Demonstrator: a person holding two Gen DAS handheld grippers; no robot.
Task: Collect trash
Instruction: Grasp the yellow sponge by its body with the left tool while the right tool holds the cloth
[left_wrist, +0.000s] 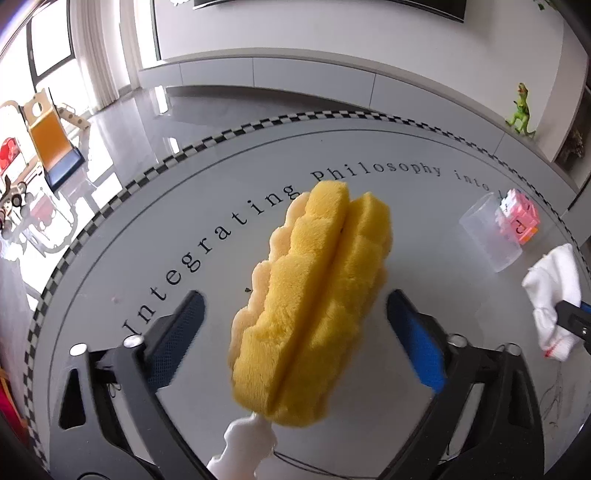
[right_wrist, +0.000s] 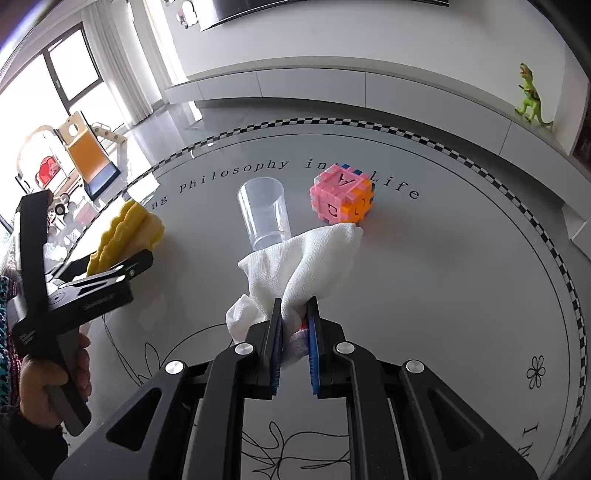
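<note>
A yellow plush toy (left_wrist: 314, 295) with a white stem (left_wrist: 243, 446) lies on the round grey table (left_wrist: 369, 155). It sits between the fingers of my left gripper (left_wrist: 295, 321), which is open, with a gap showing on each side of the toy. My right gripper (right_wrist: 295, 314) is shut on a white cloth (right_wrist: 306, 254), which bunches up above its fingertips. In the left wrist view the cloth (left_wrist: 554, 288) shows at the right edge. In the right wrist view the left gripper (right_wrist: 107, 258) straddles the yellow toy (right_wrist: 125, 229) at the left.
A clear plastic cup (right_wrist: 264, 214) lies on its side behind the cloth, beside a pink and orange block cube (right_wrist: 341, 201). A green toy dinosaur (right_wrist: 532, 98) stands on the white ledge beyond. A person's hand (right_wrist: 48, 380) holds the left gripper's handle.
</note>
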